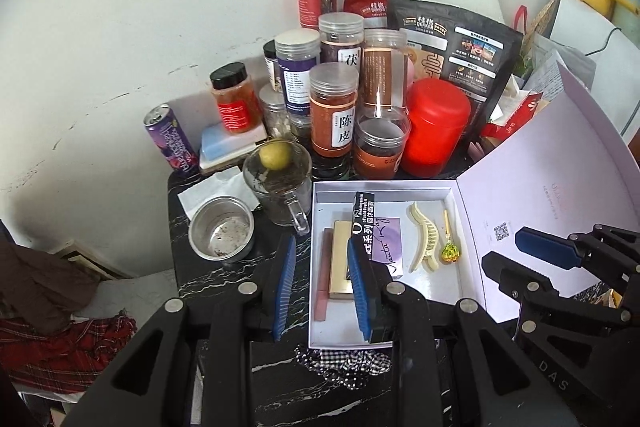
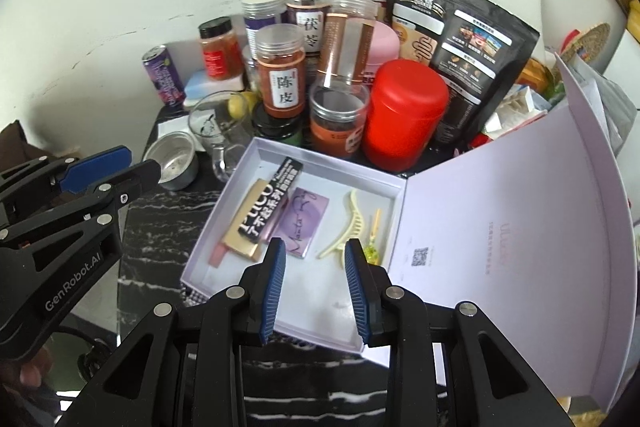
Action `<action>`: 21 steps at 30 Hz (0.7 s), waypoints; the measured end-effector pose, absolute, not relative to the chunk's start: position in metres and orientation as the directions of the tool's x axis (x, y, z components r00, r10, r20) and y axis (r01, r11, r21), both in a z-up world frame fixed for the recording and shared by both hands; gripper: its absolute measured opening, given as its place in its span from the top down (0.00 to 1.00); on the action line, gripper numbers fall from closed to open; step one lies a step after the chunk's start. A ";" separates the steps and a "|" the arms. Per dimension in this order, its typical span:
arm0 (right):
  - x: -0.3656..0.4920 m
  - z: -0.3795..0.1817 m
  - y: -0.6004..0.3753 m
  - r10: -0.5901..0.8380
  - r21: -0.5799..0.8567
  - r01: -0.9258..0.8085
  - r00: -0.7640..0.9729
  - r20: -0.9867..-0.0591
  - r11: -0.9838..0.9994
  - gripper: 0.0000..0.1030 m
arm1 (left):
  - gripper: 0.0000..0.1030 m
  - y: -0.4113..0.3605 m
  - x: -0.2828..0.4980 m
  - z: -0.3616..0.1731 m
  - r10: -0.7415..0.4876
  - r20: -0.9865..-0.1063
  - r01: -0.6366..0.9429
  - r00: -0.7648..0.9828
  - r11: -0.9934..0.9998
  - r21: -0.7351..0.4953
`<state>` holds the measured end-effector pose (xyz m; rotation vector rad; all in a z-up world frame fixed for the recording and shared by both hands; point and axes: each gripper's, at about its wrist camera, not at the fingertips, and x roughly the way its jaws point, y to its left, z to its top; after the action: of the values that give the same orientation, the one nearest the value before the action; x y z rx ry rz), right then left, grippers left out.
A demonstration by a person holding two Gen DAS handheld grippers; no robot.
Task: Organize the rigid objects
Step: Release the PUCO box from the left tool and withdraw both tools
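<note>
Lilac cardboard box (image 2: 332, 159) lies open; left gripper (image 1: 322, 285) and right gripper (image 2: 314, 285) hover, jaws wide and empty. A careless sweep could topple the crowded jars (image 2: 280, 67) behind.

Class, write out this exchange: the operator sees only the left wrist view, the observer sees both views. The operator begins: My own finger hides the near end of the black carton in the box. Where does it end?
Observer: The black carton ends lying on the gold box, just short of that box's near edge.
Operator: Is the right gripper holding anything?
Observer: No. The right gripper is open over the white box, with nothing between its fingers.
Operator: Is there any marking on my gripper's side?
Observer: Yes. The left gripper has "GenRobot.AI" printed in white along its black arm.
</note>
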<state>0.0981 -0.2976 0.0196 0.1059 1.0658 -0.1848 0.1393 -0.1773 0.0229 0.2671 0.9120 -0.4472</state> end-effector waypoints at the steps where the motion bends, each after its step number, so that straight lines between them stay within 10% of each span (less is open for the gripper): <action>1: 0.096 0.022 -0.295 -0.095 0.000 0.197 0.473 -0.876 0.980 0.68 | 0.74 -0.175 0.138 0.024 -0.258 -0.806 0.479 0.532 0.877 0.036; 7: 0.083 0.028 -0.275 -0.065 0.018 0.166 0.481 -0.874 0.986 0.67 | 0.71 -0.156 0.123 0.033 -0.238 -0.796 0.460 0.556 0.886 0.056; 9: 0.079 0.028 -0.269 -0.056 0.023 0.158 0.481 -0.875 0.987 0.67 | 0.19 -0.148 0.119 0.034 -0.225 -0.790 0.448 0.571 0.891 0.070; 11: 0.076 0.026 -0.263 -0.050 0.024 0.147 0.478 -0.877 0.989 0.66 | 0.00 -0.139 0.114 0.036 -0.216 -0.774 0.432 0.595 0.898 0.081; 21: 0.063 0.016 -0.235 -0.002 0.039 0.080 0.455 -0.890 0.996 0.65 | 0.00 -0.098 0.095 0.028 -0.165 -0.790 0.376 0.590 0.922 0.088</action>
<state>0.0634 -0.2345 0.0158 0.0786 1.0971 -0.0501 0.0950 -0.0984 0.0284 0.2582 0.8868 -0.3191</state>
